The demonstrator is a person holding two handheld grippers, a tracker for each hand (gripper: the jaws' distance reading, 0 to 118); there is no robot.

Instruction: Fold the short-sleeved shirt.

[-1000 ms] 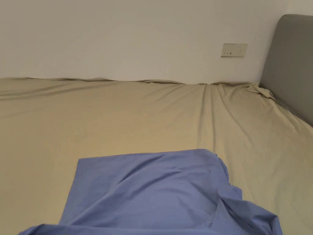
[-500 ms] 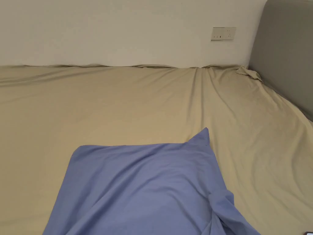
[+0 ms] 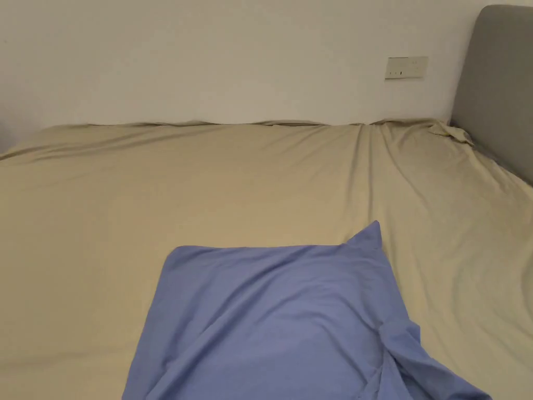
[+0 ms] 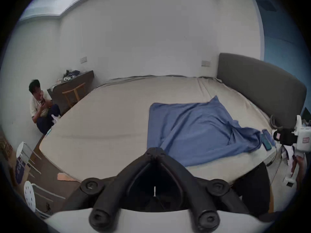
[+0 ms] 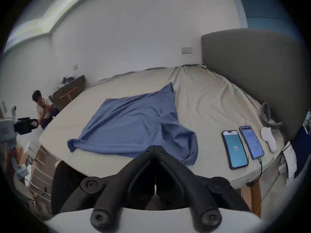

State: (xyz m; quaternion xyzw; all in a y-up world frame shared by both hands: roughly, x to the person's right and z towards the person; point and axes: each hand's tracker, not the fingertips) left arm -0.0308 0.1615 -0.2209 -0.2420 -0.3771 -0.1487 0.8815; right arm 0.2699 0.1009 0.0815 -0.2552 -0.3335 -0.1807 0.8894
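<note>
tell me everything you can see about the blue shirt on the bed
The blue shirt is a plain, thin, soft-looking cloth spread mostly flat on the beige bed sheet, with long shallow wrinkles. Its far edge lies fairly straight, with one corner poking up towards the headboard. The near right part is bunched into folds, and the near left corner is rolled. Nothing grips it; only the sheet touches it.

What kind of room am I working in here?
Most likely a bedroom. The blue shirt lies on a wide bed covered by a beige sheet, with a grey padded headboard at one end. A wall socket plate sits on the plain white wall.
</note>
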